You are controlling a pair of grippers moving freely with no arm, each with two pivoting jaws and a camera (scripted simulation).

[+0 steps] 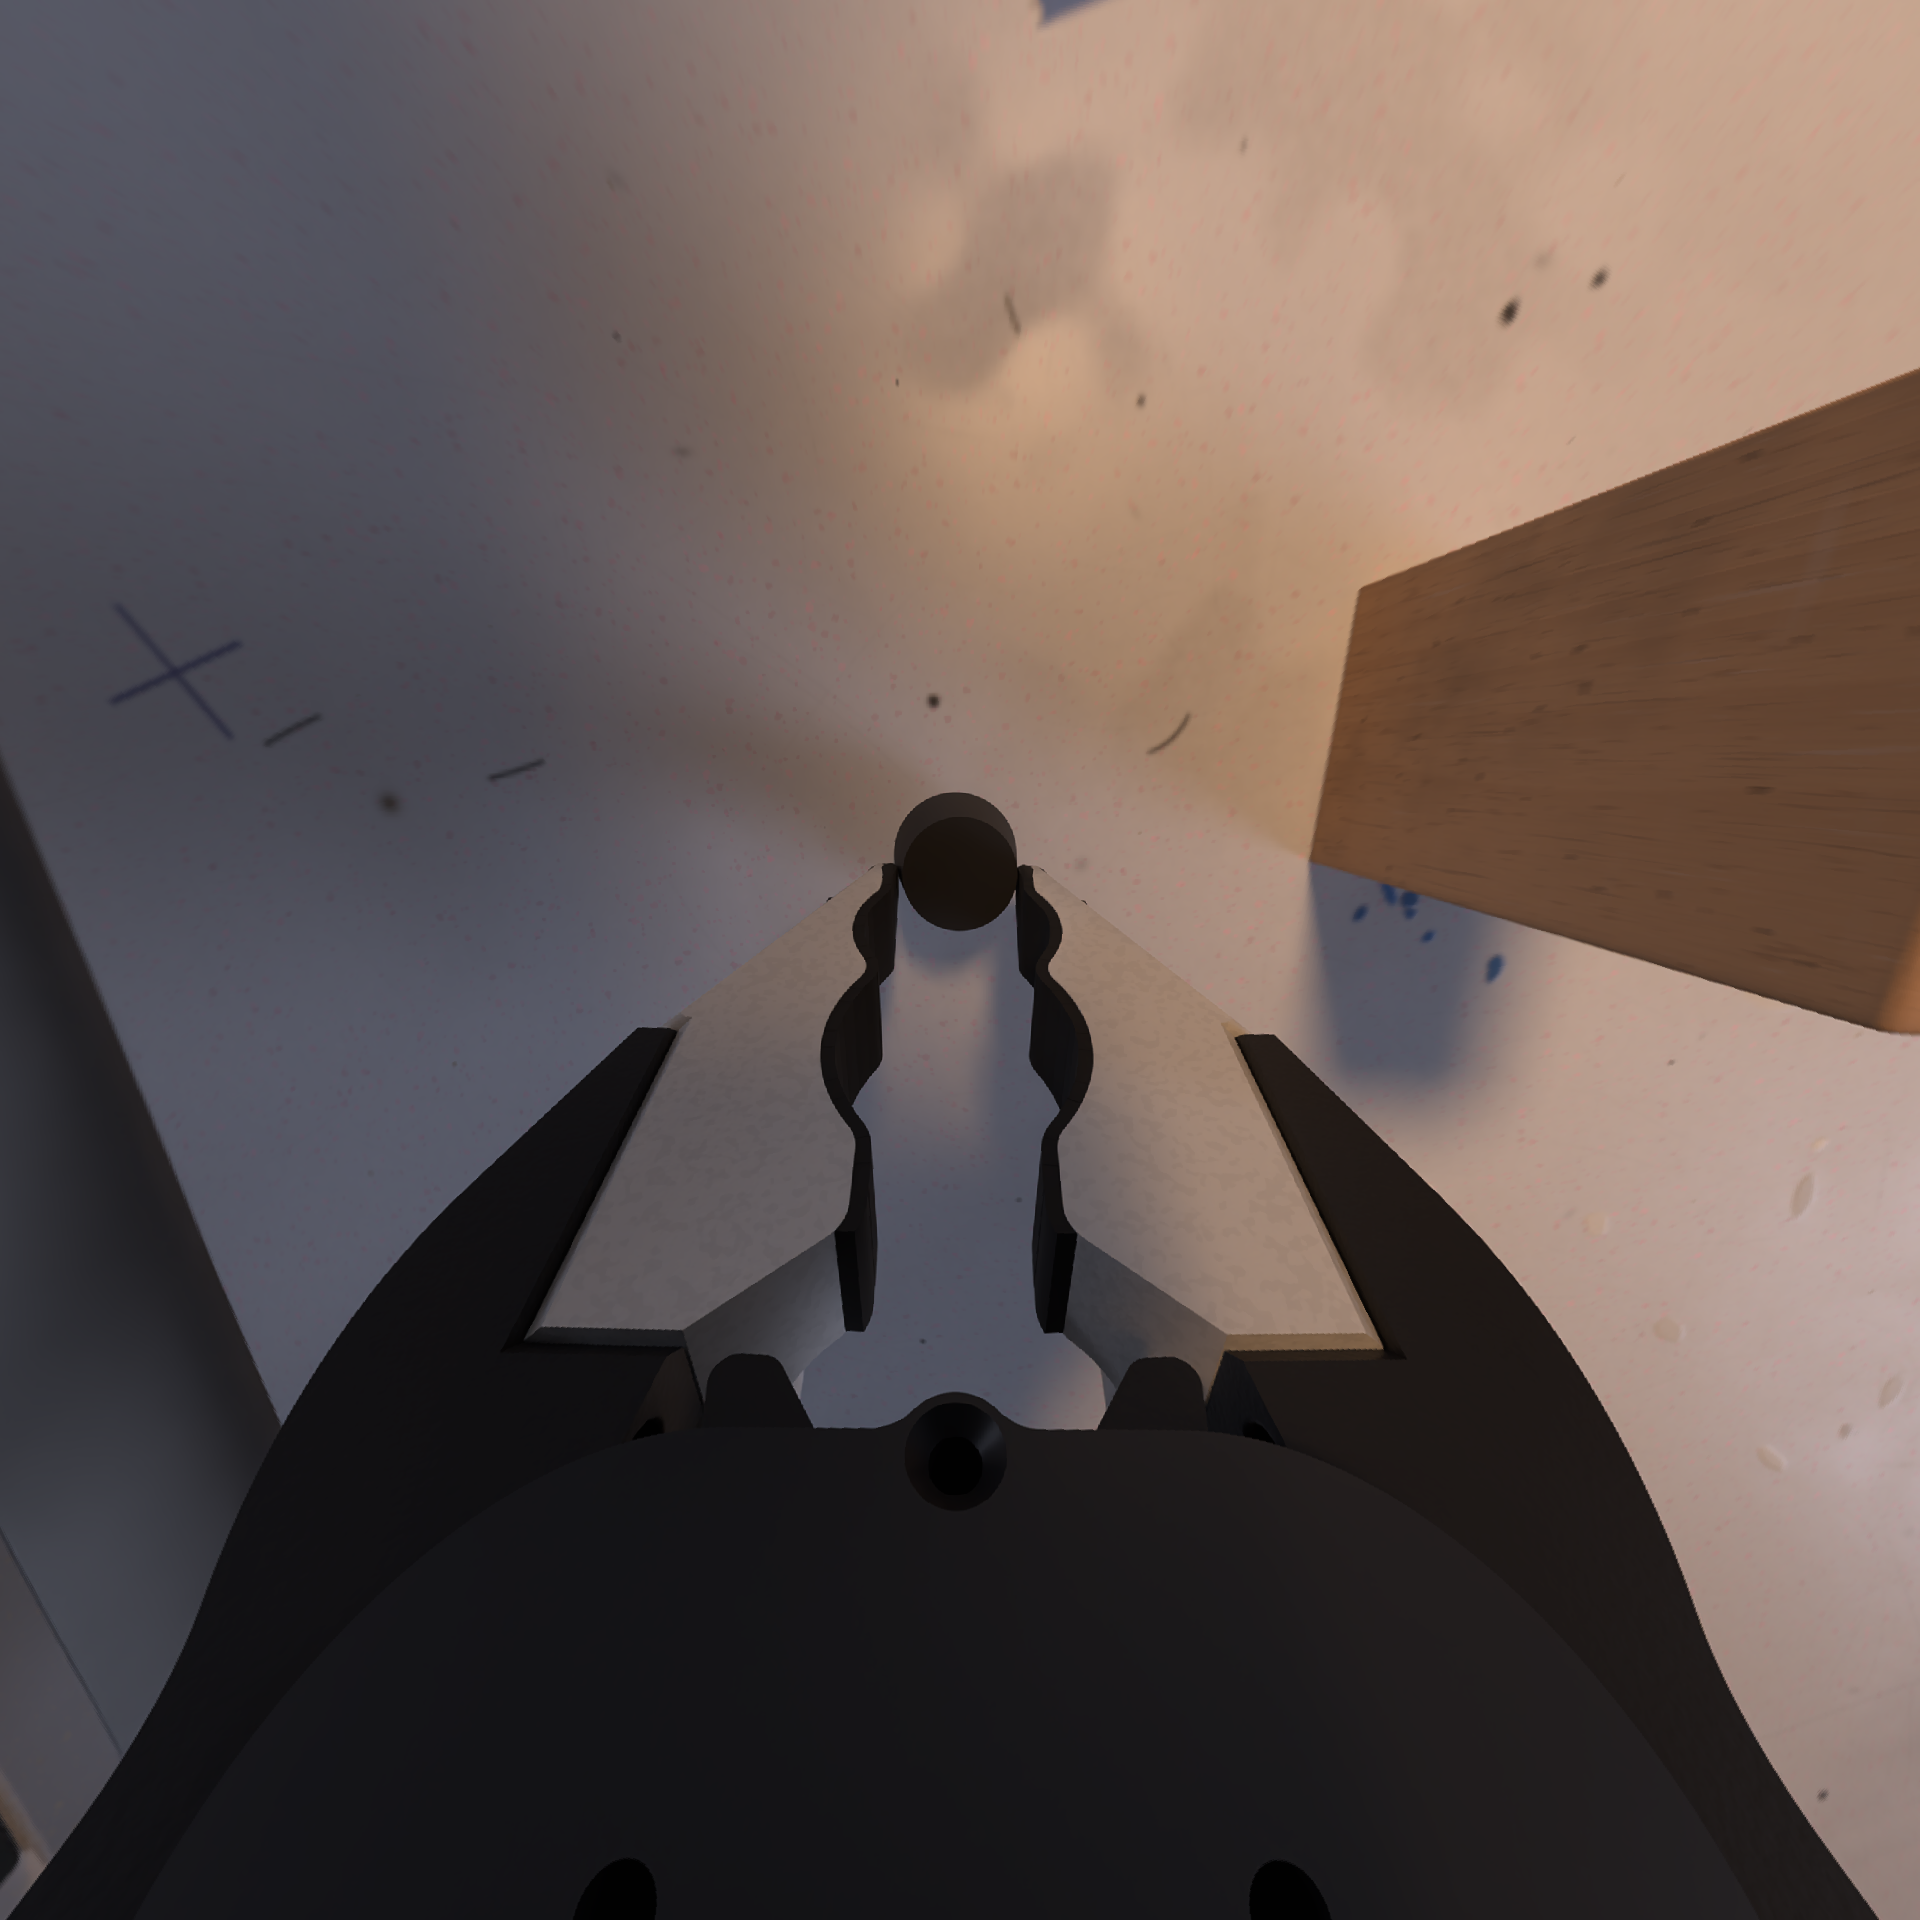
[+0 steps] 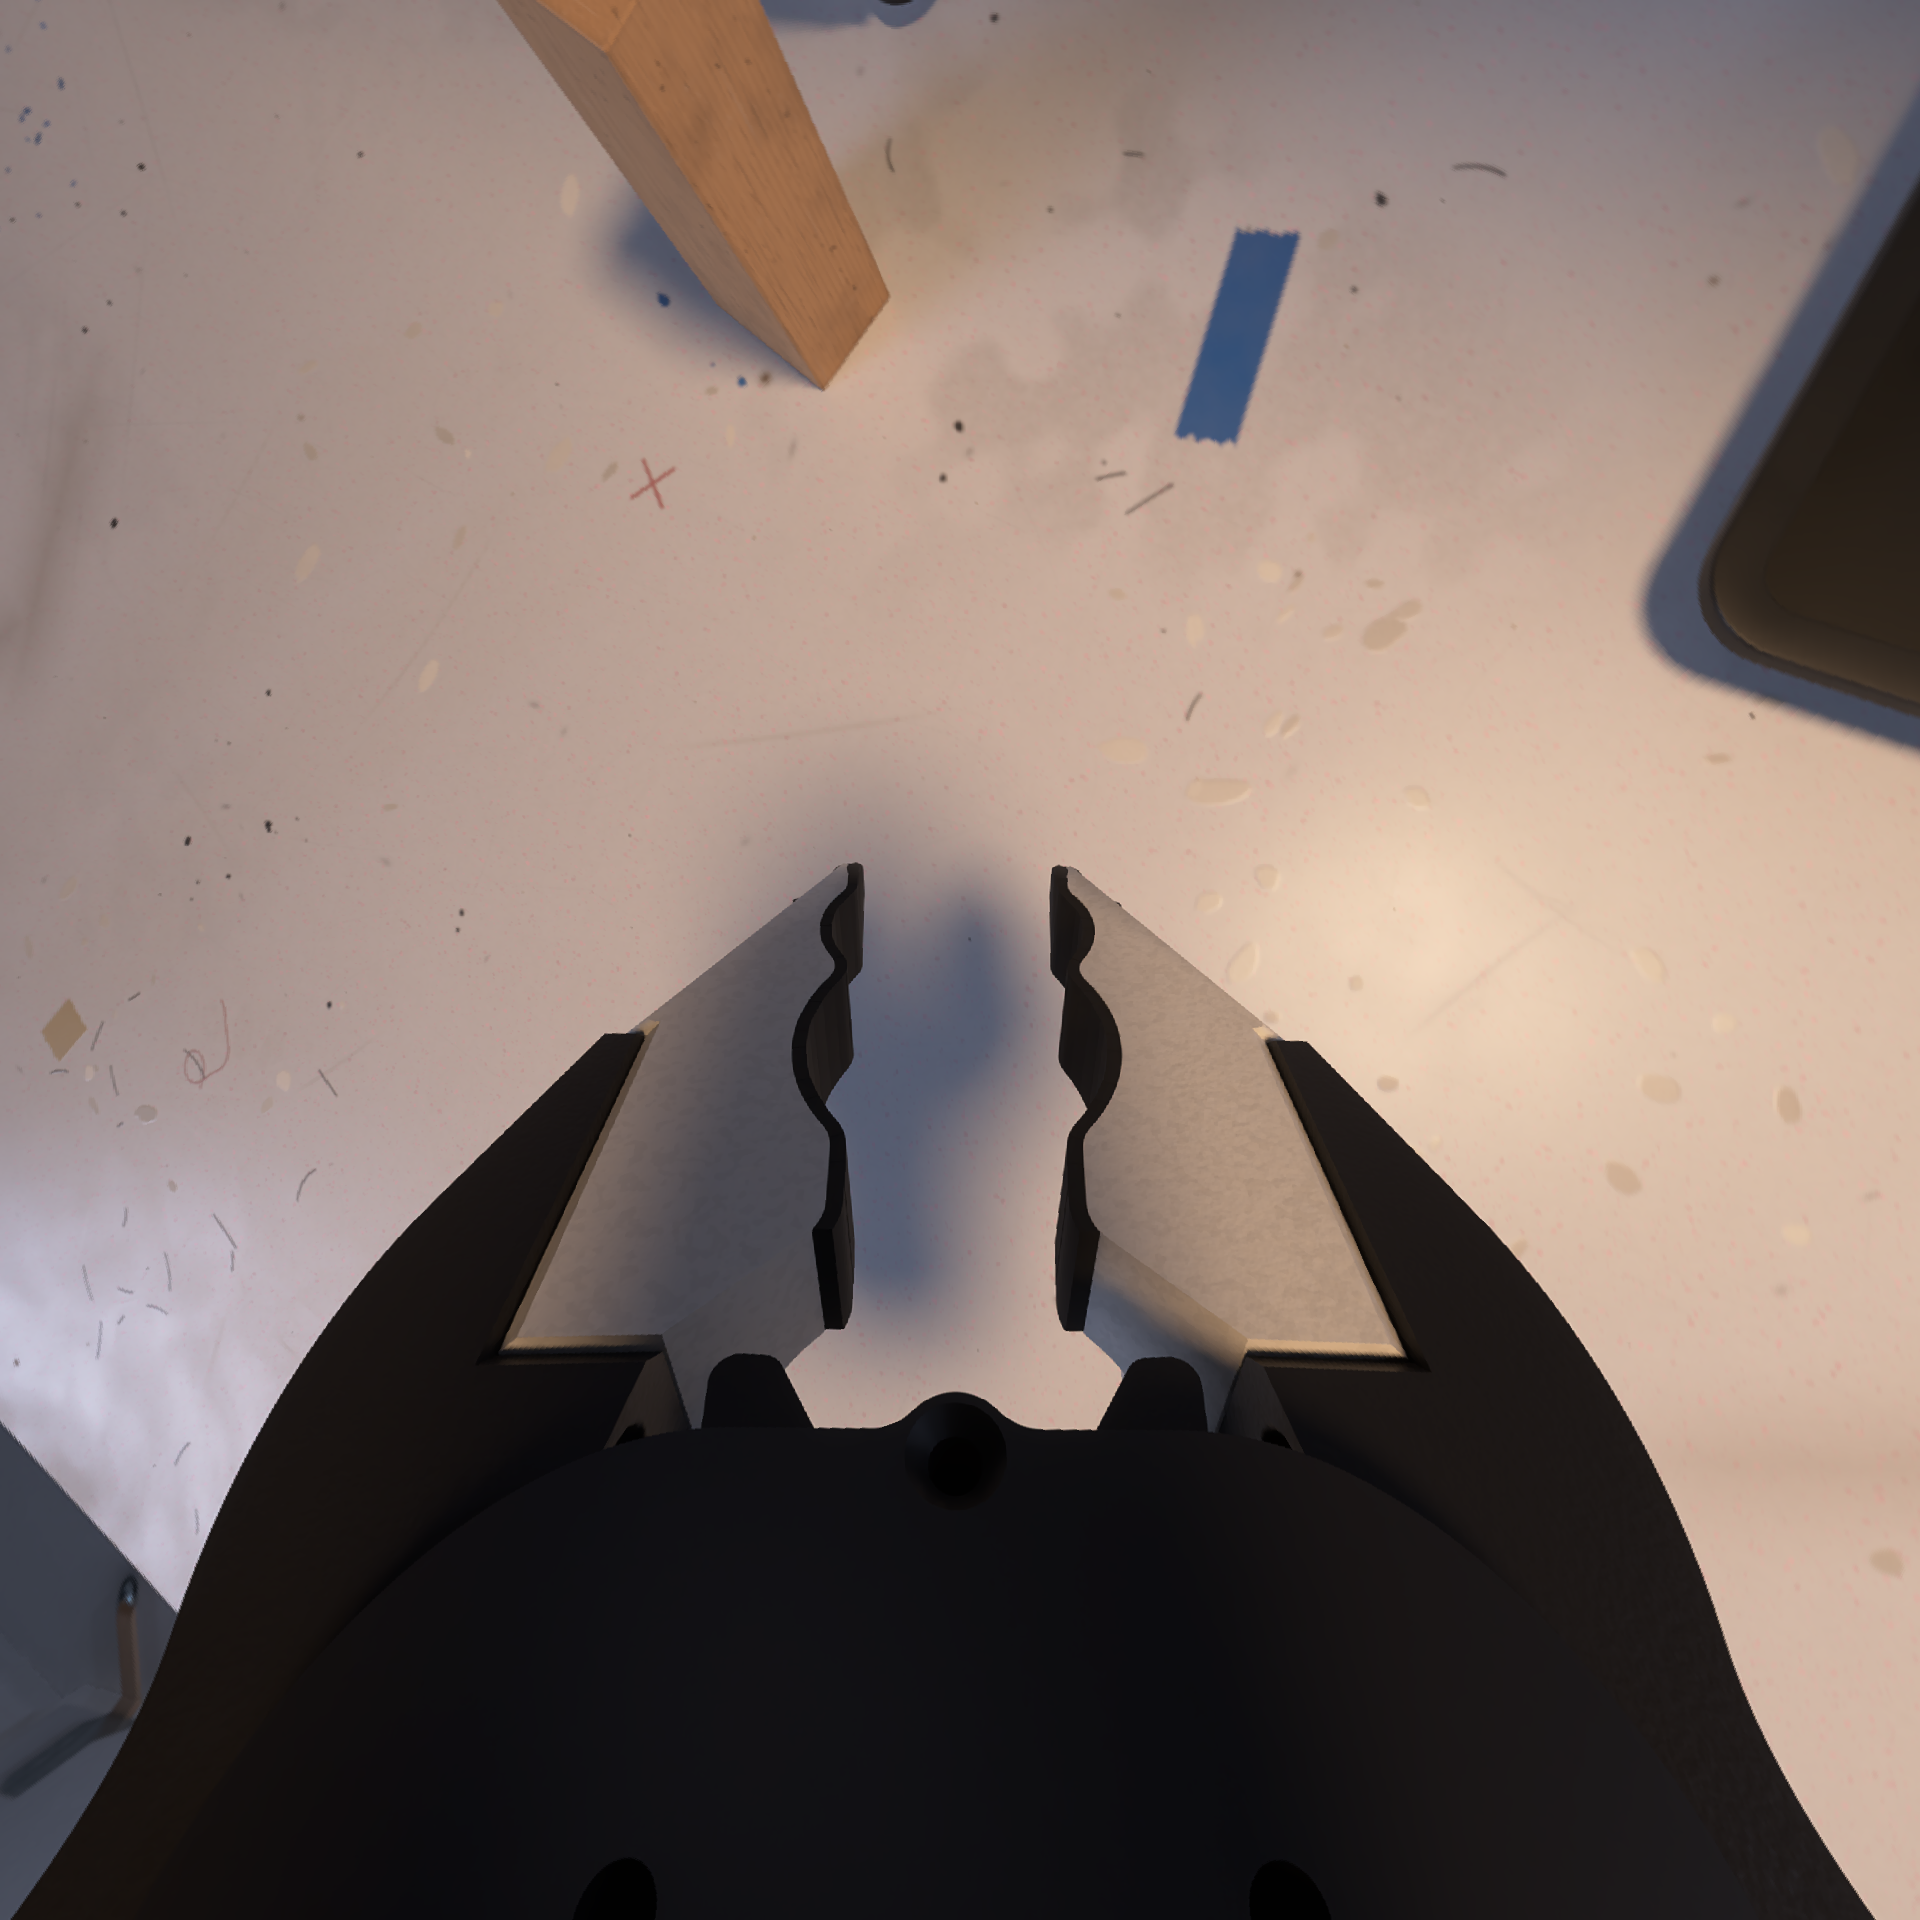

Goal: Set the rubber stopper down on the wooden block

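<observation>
Pinching the small dark round rubber stopper [image 1: 954,871] at the left tongs' [image 1: 956,878] tips above the speckled pale worktop [image 1: 520,416], not yet reaching the pale rectangular wooden block [image 1: 1621,717] nearby; right tongs [image 2: 956,883] idling spread, empty.

Lighting: warm, low and uneven. Left wrist view: bench [image 1: 520,312] dim and grey-blue at left, amber toward the upper right; wooden block [image 1: 1621,727] casts a soft bluish shadow below itself. Right wrist view: brighter, with a pale glow at right; blurred shadow beneath the jaws. Wide-angle bending at edges. Distant bench marks soft.
</observation>
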